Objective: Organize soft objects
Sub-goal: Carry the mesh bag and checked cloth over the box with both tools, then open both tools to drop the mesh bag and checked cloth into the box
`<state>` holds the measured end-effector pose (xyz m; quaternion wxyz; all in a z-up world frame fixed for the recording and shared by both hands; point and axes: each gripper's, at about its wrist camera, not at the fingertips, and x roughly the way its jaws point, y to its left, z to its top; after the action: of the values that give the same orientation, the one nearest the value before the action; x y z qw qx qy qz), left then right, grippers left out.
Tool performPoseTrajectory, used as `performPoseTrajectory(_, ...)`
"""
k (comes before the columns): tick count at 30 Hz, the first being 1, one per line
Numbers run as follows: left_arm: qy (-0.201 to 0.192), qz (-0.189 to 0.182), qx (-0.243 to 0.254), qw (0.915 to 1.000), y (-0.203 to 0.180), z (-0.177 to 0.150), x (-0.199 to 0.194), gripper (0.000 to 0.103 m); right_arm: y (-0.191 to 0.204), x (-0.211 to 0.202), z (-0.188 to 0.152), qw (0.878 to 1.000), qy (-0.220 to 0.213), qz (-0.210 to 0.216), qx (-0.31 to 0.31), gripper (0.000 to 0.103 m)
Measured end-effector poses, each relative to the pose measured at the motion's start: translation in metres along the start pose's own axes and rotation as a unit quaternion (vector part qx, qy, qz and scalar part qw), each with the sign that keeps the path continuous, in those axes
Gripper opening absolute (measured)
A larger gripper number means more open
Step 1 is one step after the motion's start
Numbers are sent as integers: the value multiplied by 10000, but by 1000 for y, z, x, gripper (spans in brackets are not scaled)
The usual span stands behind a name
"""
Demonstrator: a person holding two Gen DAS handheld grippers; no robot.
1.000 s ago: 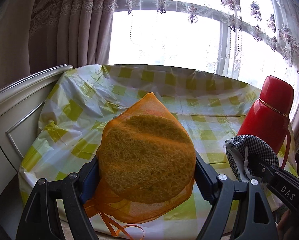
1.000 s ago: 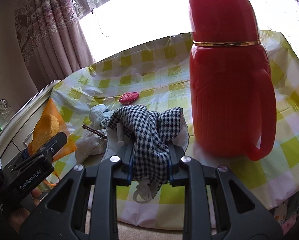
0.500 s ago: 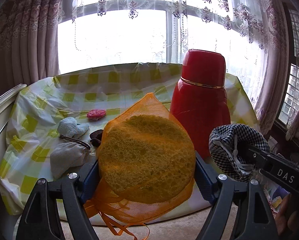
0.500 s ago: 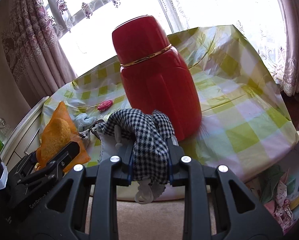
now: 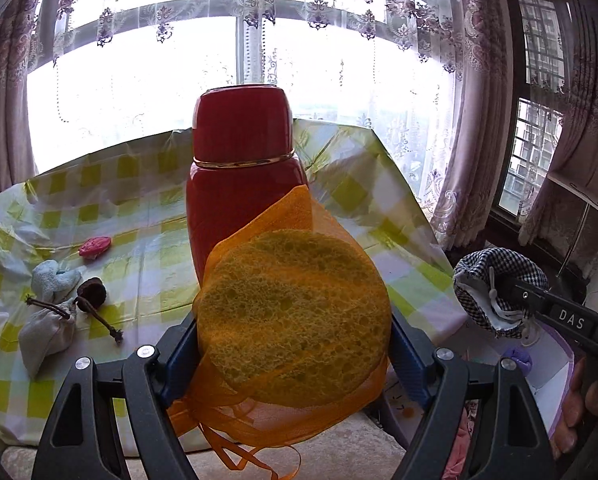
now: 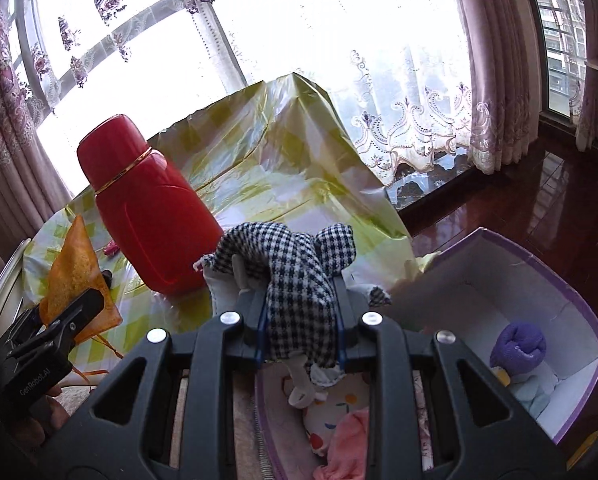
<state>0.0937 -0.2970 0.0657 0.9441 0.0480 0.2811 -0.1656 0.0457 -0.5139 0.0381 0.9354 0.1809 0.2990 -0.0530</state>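
Bright curtained window behind a table (image 5: pixel 147 216) in a yellow-check cloth; dark wood floor at right.

Left gripper (image 5: pixel 295 344): jaws wide, clamped on a round sponge (image 5: pixel 295 320) inside an orange mesh bag (image 5: pixel 299 208). Bag ribbons hang below the jaws, past the table's near edge. A red flask (image 5: pixel 239 184) stands upright just behind the sponge.

Right gripper (image 6: pixel 301 320): jaws nearly closed, pinching a checked pouch (image 6: pixel 295 264); its white lining and cord hang below. This gripper is off the table's right corner, over an open purple-edged box (image 6: pixel 579 292) on the floor. In the box: a purple roll (image 6: pixel 519 344), a pale blue item, a pink cloth (image 6: pixel 347 440) and a spotted soft item.

On the table, left of the flask and well apart from it: a grey drawstring bag (image 5: pixel 47 332), a pale blue item (image 5: pixel 55 280), a small brown thing (image 5: pixel 93 290) and a pink one (image 5: pixel 95 246). The cloth to the flask's right is bare up to the corner.
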Motion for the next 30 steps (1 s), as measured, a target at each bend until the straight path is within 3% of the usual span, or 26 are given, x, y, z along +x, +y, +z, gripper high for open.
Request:
performPoseTrajectory(10,172,-774,464,9958,-66,5,16,83,-64,-18,10,9970,-168,-660,372,28)
performPoseTrajectory(23,314,-1492,1017,9831,-138,13,42,83,-104,-36,17,9914,-403,-992,749,28)
performPoseTrajectory(30,479,-2165,1438,9644,-204,27,73,83,-122,-61,26,9838,-693,-1318,996,28)
